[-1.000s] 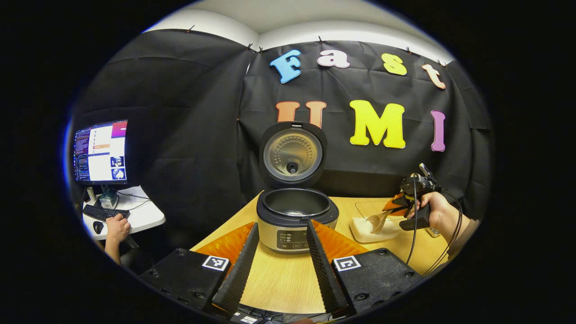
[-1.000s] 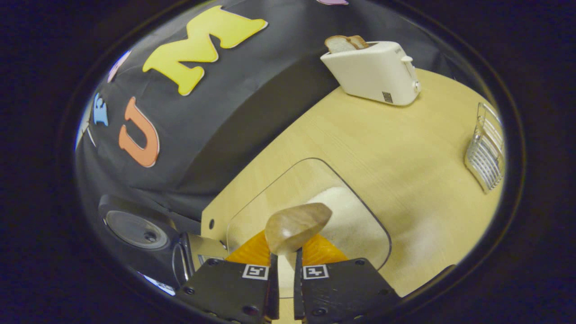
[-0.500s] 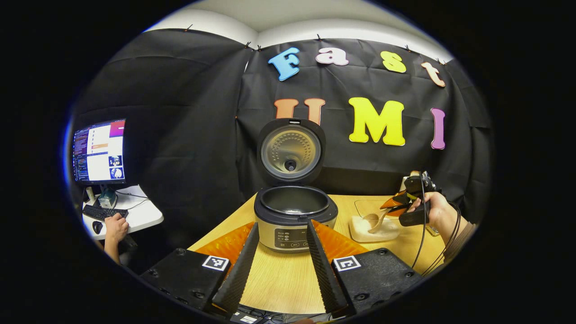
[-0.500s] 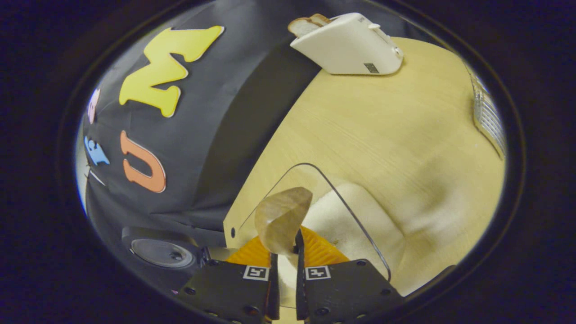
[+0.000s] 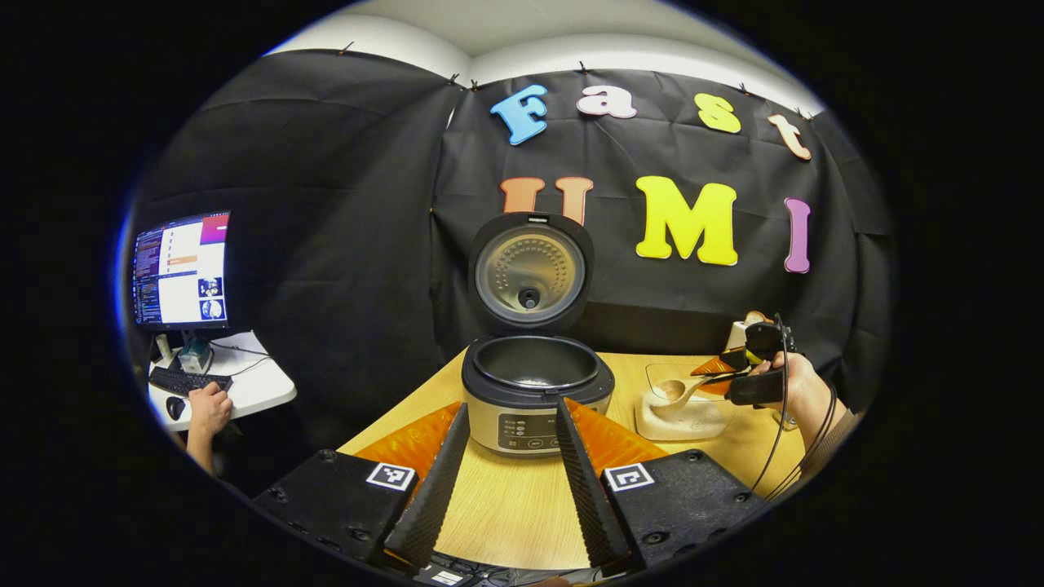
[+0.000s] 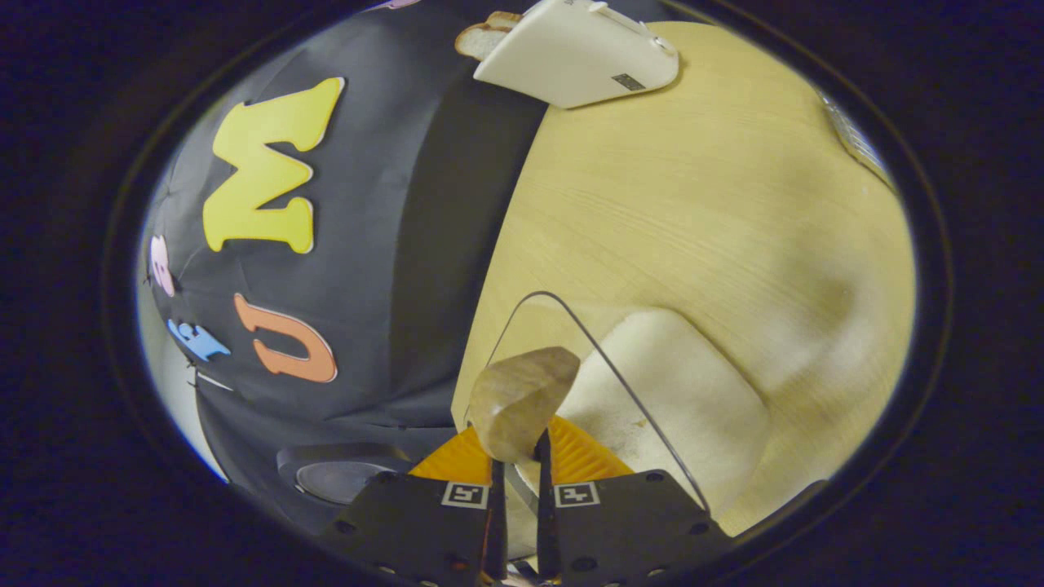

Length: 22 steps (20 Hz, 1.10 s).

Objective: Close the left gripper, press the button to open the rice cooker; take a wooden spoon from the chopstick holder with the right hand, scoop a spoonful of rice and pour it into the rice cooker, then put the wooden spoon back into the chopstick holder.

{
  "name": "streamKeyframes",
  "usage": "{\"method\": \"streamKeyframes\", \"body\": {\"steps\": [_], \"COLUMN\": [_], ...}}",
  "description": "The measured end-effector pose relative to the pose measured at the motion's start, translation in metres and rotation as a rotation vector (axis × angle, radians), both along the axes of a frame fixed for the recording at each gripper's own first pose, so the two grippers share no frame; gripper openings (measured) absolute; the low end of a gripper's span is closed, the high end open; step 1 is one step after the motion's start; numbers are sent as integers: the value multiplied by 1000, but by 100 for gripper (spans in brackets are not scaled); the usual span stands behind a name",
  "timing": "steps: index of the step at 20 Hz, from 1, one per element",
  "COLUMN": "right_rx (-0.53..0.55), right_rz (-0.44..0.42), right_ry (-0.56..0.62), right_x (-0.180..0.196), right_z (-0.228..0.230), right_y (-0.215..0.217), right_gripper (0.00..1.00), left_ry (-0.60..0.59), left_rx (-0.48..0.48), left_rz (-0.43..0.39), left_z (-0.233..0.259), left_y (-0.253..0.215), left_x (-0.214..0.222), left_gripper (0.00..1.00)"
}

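Your wooden spoon (image 6: 522,391) sits clamped by its handle between the two fingers of your right gripper (image 6: 517,522), its bowl held over the clear rice container (image 6: 571,326), just above the white rice (image 6: 677,391) heaped inside. The container stands on the wooden table (image 6: 693,204), to the right of the rice cooker (image 5: 537,391).

The left gripper view shows you the cooker with its lid (image 5: 530,273) standing upright and its dark inner pot (image 5: 534,363) open; whether any rice lies in it you cannot tell. Your left gripper (image 5: 506,473) has its fingers spread apart, holding nothing, pointed at the cooker's front. That view also takes in a monitor (image 5: 181,269) and another hand (image 5: 210,408) at a keyboard.

The right gripper view adds a white toaster (image 6: 575,49) with bread (image 6: 485,33) in it.
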State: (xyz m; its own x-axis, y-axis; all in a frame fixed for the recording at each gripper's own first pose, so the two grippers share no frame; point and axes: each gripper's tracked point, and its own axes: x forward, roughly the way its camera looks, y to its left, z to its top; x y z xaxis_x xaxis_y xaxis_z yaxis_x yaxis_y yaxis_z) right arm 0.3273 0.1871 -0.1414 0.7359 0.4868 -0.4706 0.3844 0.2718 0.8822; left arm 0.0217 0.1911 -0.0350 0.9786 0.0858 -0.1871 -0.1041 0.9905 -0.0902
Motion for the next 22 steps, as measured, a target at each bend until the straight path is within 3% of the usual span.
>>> {"method": "streamKeyframes", "body": {"steps": [7,15,18,22], "right_rx": [73,128,140,129], "right_rz": [-23,-67,-68,-43], "right_ry": [10,-45,-59,-96], "right_x": [-12,-19,-21,-26], "right_z": [17,75,97,131], "right_y": [-10,-33,-29,-9], "right_gripper": [15,15,15,15], "left_ry": [6,14,18,21], "left_rx": [21,-11,16,-16], "left_rz": [10,43,72,84], "left_z": [-3,-5,-7,-9], "left_y": [4,18,29,34], "left_x": [1,1,-1,0], "left_gripper": [70,70,70,70]}}
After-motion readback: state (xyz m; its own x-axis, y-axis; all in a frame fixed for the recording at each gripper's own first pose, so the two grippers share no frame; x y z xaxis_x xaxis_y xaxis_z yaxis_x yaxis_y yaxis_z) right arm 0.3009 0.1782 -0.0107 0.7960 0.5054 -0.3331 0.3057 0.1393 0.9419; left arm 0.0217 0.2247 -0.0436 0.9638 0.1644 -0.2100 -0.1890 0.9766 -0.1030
